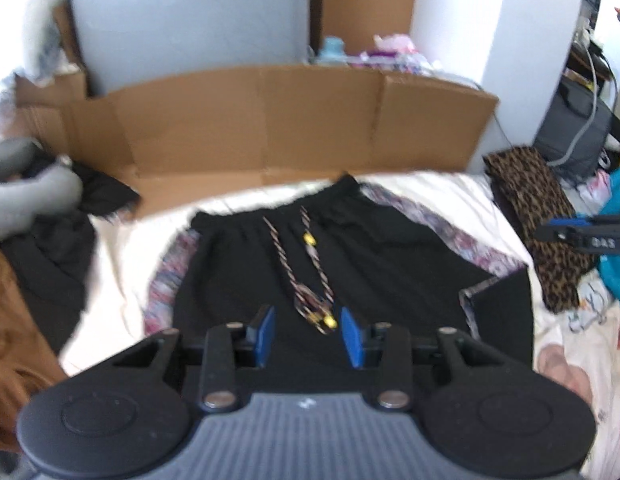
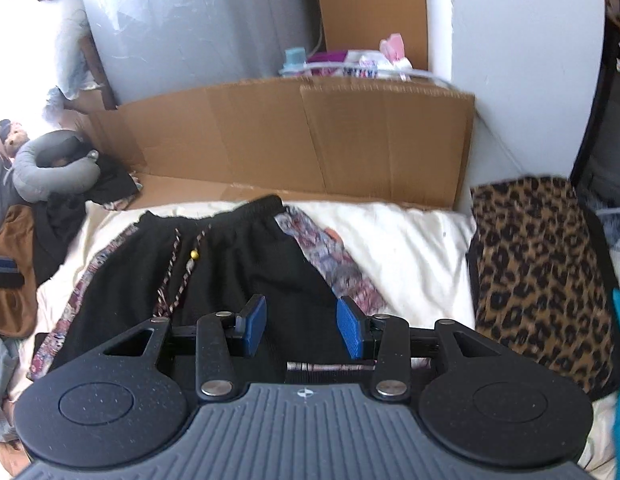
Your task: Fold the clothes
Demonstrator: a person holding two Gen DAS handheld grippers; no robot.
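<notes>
Right wrist | leopard cloth (image 2: 541, 276) right of shorts (image 2: 214, 280) | cardboard (image 2: 310, 140) behind

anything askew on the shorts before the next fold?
Yes. The shorts lie flat on the sheet, but the lower right hem is flipped over, showing its patterned trim, and the drawstrings trail loose down the front.
</notes>
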